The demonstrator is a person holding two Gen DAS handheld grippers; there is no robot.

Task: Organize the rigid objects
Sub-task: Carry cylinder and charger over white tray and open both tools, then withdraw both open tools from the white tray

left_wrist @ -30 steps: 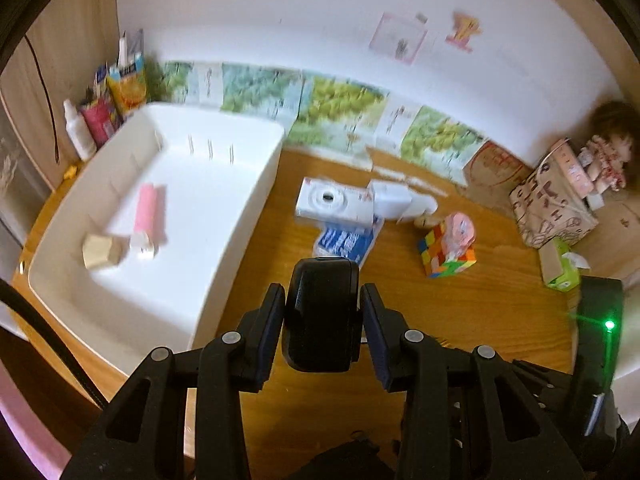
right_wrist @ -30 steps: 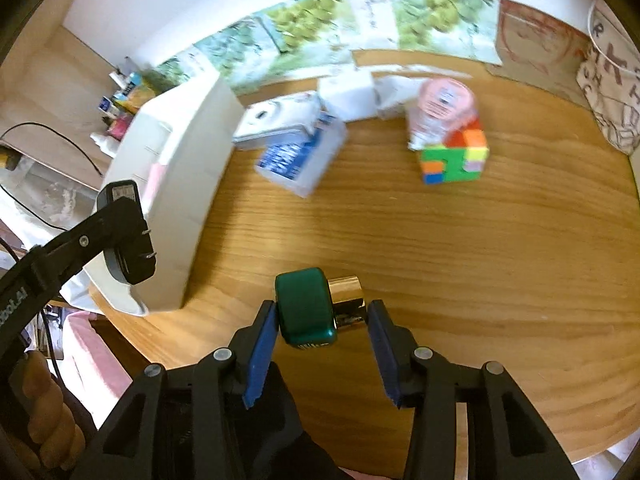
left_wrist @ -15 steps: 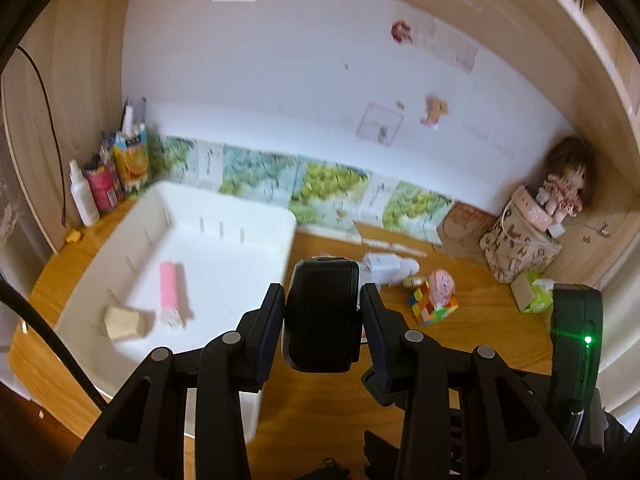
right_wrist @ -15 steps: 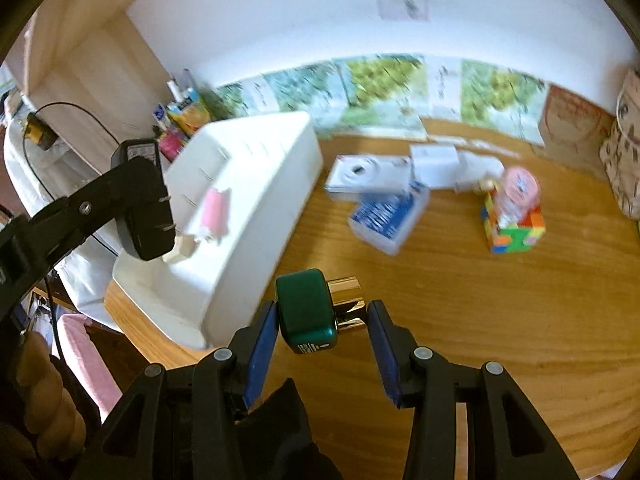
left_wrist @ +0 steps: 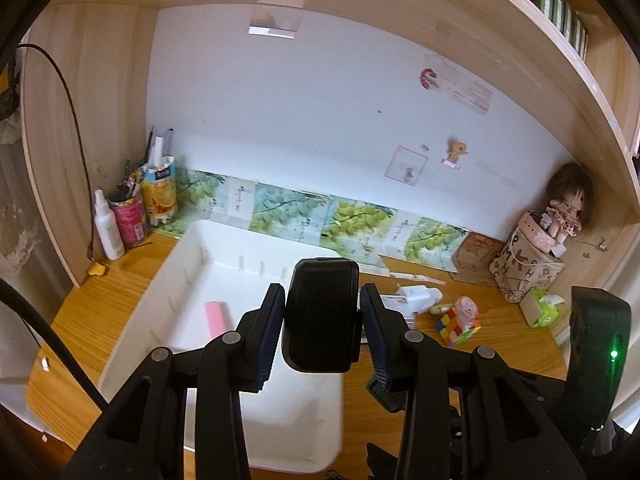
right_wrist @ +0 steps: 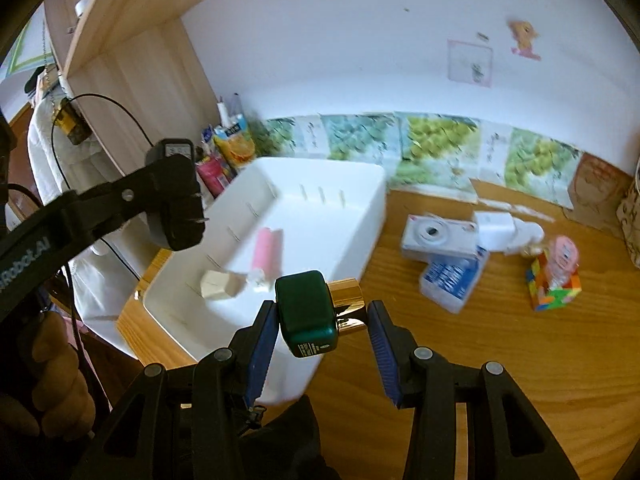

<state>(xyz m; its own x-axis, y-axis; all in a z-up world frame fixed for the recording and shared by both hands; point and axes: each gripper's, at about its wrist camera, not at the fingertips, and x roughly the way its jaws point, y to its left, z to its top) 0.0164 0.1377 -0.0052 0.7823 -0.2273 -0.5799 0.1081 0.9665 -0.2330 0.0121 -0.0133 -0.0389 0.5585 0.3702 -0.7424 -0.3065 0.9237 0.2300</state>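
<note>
My left gripper point(left_wrist: 320, 320) is shut on a black power adapter point(left_wrist: 320, 312), held above the near right part of the white bin point(left_wrist: 224, 236). From the right wrist view, that left gripper point(right_wrist: 176, 196) hangs over the bin's left wall, and the adapter's point(right_wrist: 172, 200) prongs point toward the bin point(right_wrist: 320, 164). My right gripper point(right_wrist: 322, 324) is shut on a green bottle with a gold cap point(right_wrist: 308, 312), lying crosswise between the pads above the bin's near corner. Inside the bin lie a pink tube point(right_wrist: 267, 250) and a beige block point(right_wrist: 218, 284).
A white camera point(right_wrist: 436, 236), a blue box point(right_wrist: 452, 278), a white charger point(right_wrist: 496, 226) and a colour cube point(right_wrist: 554, 290) lie on the wooden desk right of the bin. Bottles and a pen cup point(left_wrist: 128, 216) stand at the back left. A doll on a bag point(left_wrist: 528, 264) fills the right corner.
Both grippers have risen and tilted up, each still gripping its object. More wall and shelf show, and the bin and desk items sit lower and smaller in both views.
</note>
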